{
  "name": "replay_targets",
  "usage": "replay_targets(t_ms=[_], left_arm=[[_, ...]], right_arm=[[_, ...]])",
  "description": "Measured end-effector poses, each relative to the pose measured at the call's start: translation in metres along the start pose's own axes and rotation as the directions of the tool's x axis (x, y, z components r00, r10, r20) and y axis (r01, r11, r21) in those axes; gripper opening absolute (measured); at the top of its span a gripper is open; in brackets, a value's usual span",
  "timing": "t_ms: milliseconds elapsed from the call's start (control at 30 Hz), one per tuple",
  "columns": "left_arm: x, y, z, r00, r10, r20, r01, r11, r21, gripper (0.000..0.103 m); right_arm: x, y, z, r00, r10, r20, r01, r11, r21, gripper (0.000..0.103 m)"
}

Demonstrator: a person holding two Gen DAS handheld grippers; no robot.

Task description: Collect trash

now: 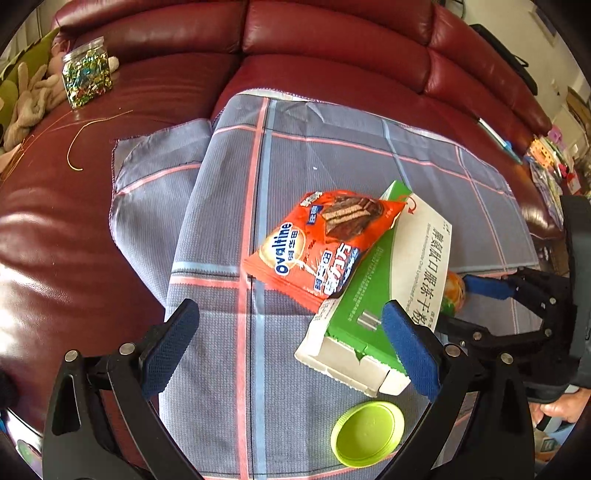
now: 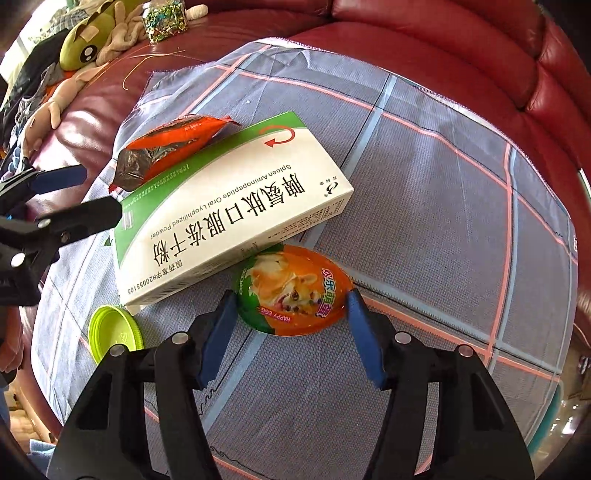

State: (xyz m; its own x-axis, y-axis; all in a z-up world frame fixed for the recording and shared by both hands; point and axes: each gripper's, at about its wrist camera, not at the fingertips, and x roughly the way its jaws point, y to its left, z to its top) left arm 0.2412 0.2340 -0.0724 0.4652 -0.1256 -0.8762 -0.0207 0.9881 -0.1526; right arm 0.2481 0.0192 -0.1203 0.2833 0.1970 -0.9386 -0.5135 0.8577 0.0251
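Note:
Trash lies on a grey plaid cloth (image 1: pixel 229 229) over a red sofa. An orange Ovaltine wrapper (image 1: pixel 317 240) leans on a green-and-white medicine box (image 1: pixel 373 295). A lime lid (image 1: pixel 367 432) lies in front of the box. My left gripper (image 1: pixel 291 343) is open, its right finger over the box's near end. In the right wrist view the box (image 2: pixel 229 206), the wrapper (image 2: pixel 166 151) and the lid (image 2: pixel 114 332) show too. My right gripper (image 2: pixel 291 317) is open, its fingers on either side of an orange plastic egg (image 2: pixel 291 291); contact is unclear.
A jar of glitter (image 1: pixel 86 75) and plush toys (image 1: pixel 29 99) sit at the sofa's far left, with a thin gold wire (image 1: pixel 79 144) nearby. The sofa back (image 1: pixel 332 33) rises behind the cloth. Cluttered items (image 1: pixel 554 162) lie at the right end.

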Motion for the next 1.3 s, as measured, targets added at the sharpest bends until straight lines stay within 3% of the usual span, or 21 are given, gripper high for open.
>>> replay_targets(t_ms=[67, 100, 133, 300, 333, 367, 433, 467, 633, 900, 967, 1067, 1300], left_arm=[[0.001, -0.001, 0.006, 1.000, 0.000, 0.013, 0.000, 1.000, 0.000, 0.098], [0.001, -0.001, 0.008, 1.000, 0.001, 0.019, -0.001, 1.000, -0.001, 0.096], [0.002, 0.000, 0.012, 1.000, -0.001, 0.020, 0.001, 1.000, -0.003, 0.091], [0.011, -0.002, 0.022, 1.000, -0.001, 0.016, 0.001, 1.000, 0.000, 0.077], [0.013, -0.002, 0.023, 1.000, -0.003, 0.016, 0.003, 1.000, 0.001, 0.064], [0.015, -0.002, 0.023, 1.000, -0.009, 0.013, 0.009, 1.000, 0.002, 0.044], [0.019, -0.002, 0.022, 1.000, -0.014, -0.005, 0.014, 1.000, 0.004, 0.013], [0.021, -0.003, 0.021, 1.000, -0.009, -0.010, 0.009, 1.000, 0.008, 0.004], [0.021, -0.006, 0.015, 1.000, -0.008, -0.010, 0.008, 0.999, 0.036, 0.002], [0.018, -0.023, 0.002, 0.998, -0.053, -0.025, 0.055, 0.994, 0.098, 0.001], [0.018, -0.024, 0.001, 0.995, -0.089, -0.039, 0.092, 0.991, 0.095, 0.001], [0.019, -0.034, -0.004, 0.995, -0.095, -0.044, 0.099, 0.988, 0.118, 0.001], [0.017, -0.062, -0.024, 0.980, -0.179, -0.082, 0.189, 0.973, 0.131, 0.001]], right_arm=[[-0.005, -0.002, -0.003, 1.000, 0.011, 0.005, -0.011, 1.000, 0.004, 0.052], [-0.006, -0.003, -0.004, 1.000, 0.020, -0.006, -0.020, 1.000, 0.012, 0.017], [-0.005, -0.007, -0.005, 0.999, 0.031, -0.017, -0.031, 0.999, 0.032, 0.003], [-0.002, -0.018, -0.013, 0.998, 0.050, -0.024, -0.048, 0.996, 0.068, 0.005], [-0.004, -0.019, -0.013, 0.998, 0.055, -0.021, -0.053, 0.996, 0.075, 0.008], [-0.005, -0.022, -0.013, 0.998, 0.067, -0.018, -0.065, 0.994, 0.086, 0.009], [-0.008, -0.024, -0.012, 0.998, 0.063, -0.002, -0.062, 0.994, 0.093, 0.040], [-0.009, -0.023, -0.011, 0.998, 0.058, 0.009, -0.059, 0.994, 0.087, 0.046], [-0.011, -0.014, 0.001, 0.998, 0.058, 0.038, -0.060, 0.997, 0.057, 0.058], [0.012, -0.008, 0.016, 0.998, 0.041, 0.044, -0.043, 0.998, 0.052, 0.059], [0.011, -0.008, 0.015, 0.999, 0.021, 0.050, -0.023, 0.999, 0.041, 0.051], [0.008, -0.013, 0.011, 0.999, 0.024, 0.033, -0.025, 0.999, 0.041, 0.048], [-0.004, -0.046, -0.015, 1.000, 0.011, 0.003, -0.011, 0.995, 0.103, 0.043]])
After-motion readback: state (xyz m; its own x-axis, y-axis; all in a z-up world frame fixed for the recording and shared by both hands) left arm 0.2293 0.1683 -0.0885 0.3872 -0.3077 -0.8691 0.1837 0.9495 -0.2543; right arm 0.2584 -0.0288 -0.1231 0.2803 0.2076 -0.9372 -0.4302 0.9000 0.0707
